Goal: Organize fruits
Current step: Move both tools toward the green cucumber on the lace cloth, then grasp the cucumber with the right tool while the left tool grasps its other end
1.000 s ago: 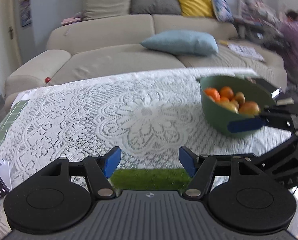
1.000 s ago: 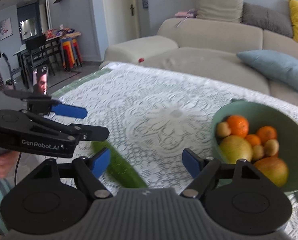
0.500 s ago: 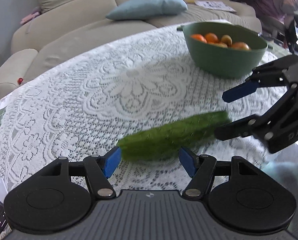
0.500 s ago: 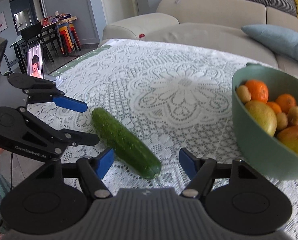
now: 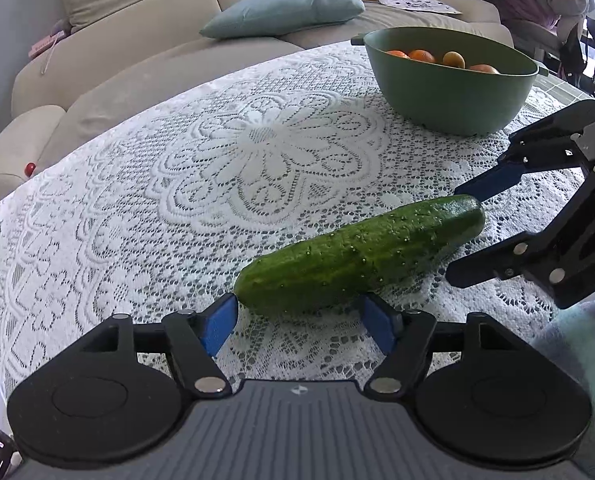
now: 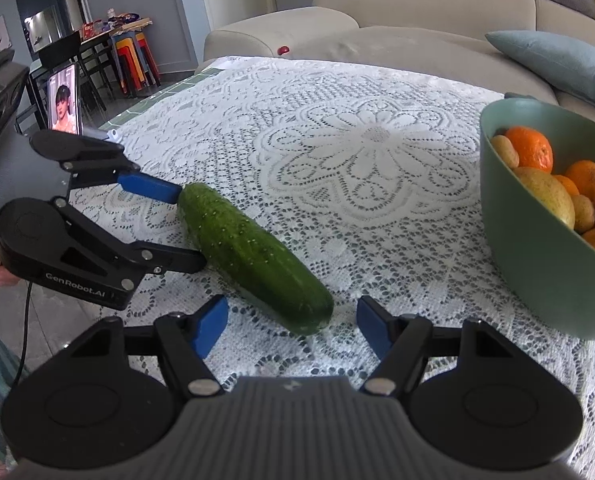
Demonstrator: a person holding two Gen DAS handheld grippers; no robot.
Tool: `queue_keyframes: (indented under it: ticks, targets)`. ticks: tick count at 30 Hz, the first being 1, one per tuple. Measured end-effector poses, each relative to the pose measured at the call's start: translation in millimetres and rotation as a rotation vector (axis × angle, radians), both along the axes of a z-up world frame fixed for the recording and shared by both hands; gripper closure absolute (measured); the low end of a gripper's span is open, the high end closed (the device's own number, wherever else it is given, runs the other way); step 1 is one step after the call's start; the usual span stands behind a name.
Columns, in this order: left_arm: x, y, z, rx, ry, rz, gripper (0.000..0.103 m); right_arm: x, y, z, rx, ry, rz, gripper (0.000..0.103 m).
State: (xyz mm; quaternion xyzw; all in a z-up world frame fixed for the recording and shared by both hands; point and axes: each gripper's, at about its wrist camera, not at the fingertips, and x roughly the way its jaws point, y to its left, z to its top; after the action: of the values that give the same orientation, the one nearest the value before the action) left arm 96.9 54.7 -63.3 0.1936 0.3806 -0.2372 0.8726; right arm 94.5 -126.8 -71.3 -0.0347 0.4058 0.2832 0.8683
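Left gripper: jaws spread wide and opening, straddling one end of the cucumber at lower centre of the left wrist view; the blue pads sit just beside the skin, contact not resolvable, no pinch seen. Right gripper: jaws spread and closing, the cucumber's other end between them at lower centre of the right wrist view, pads clear of it on both sides. Cucumber lies flat on the lace tablecloth over the table, well apart from the green bowl of fruit at upper right. Open cloth fills the middle and left of the left wrist view. Sofa borders the far table edge; phone stands at the left edge.
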Motion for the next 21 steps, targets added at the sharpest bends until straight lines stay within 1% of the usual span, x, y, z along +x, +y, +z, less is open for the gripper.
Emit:
queue_keyframes:
  ticks: [10, 14, 16, 20, 21]
  targets:
    - [6, -1, -2, 0.005, -0.017, -0.018, 0.017, 2, 7, -1, -0.037, -0.030, 0.007, 0.040]
    - [10, -1, -3, 0.019, -0.029, -0.051, 0.014, 4, 9, -3, -0.061, -0.043, 0.003, 0.040]
    - [13, -1, -4, 0.014, -0.031, -0.060, 0.012, 6, 10, -2, -0.068, -0.051, 0.005, 0.047]
    - [14, -1, -6, 0.005, -0.040, -0.063, 0.012, 6, 14, -2, -0.086, -0.073, 0.014, 0.053]
    - [14, -2, -6, 0.010, -0.044, -0.061, 0.011, 6, 17, -2, -0.095, -0.078, 0.013, 0.053]
